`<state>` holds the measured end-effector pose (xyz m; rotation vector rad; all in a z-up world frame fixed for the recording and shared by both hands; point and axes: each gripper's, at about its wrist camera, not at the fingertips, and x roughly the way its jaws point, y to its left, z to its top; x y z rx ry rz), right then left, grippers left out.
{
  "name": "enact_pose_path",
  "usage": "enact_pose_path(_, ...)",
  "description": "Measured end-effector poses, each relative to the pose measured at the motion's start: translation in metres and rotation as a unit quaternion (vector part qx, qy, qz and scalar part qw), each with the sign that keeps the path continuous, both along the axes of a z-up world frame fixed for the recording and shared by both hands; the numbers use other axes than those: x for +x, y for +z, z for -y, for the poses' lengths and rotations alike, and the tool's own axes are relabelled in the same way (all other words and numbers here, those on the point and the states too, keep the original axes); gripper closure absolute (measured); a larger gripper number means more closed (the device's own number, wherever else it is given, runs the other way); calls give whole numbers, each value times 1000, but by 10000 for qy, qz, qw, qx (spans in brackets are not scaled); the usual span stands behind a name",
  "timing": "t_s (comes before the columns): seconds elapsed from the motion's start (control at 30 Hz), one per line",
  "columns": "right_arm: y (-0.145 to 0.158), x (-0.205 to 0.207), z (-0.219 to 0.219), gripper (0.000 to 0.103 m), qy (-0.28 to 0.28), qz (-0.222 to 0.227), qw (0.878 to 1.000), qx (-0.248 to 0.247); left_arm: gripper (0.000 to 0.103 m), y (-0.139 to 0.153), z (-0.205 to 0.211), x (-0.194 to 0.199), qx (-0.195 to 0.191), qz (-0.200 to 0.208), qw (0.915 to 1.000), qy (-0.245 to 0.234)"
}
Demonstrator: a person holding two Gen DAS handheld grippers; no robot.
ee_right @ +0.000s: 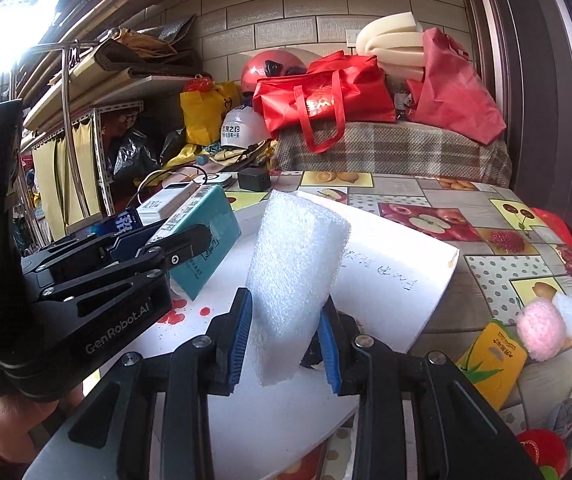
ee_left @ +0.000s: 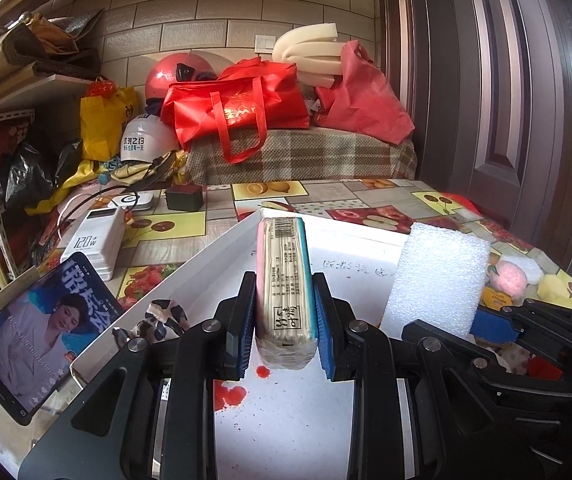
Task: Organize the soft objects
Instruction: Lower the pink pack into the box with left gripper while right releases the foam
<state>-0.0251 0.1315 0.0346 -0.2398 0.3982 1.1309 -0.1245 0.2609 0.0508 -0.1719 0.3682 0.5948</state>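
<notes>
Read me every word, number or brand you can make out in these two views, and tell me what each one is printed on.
"120W": white power bank.
"GenRobot.AI": body of the left gripper.
Tissue pack held in the left gripper: barcode and small print, too small to read.
White helmet: Chinese characters, too blurred to read.
White tray: handwriting, illegible.
Phone: large Chinese title, unclear.

A fruit-patterned cloth covers the bench (ee_right: 425,200). On it lie a white tray (ee_left: 190,276), a white power bank (ee_left: 96,244) and a phone (ee_left: 34,332) — beside the tray. At the other side — a pink pompom (ee_right: 539,330).
</notes>
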Motion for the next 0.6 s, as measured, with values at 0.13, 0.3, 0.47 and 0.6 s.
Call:
enact_pose_path(0.13, -3, 1, -10, 71, -61, -17, 9998, -194, 77, -2, -6, 2, -158, -37, 9999, 48)
enact_pose_path(0.3, -3, -1, -12, 56, -65, 29, 9997, -249, 63, 0, -5, 2, -95, -52, 9997, 205)
enact_pose_path(0.47, 0, -8, -10, 13, -45, 237, 9995, -190, 0, 3, -3, -13, 49, 259, 9983, 513)
enact_pose_path(0.6, 3, -18, -6, 13, -42, 530, 9986, -52, 0, 6, 4, -17, 278, 367, 9973, 572)
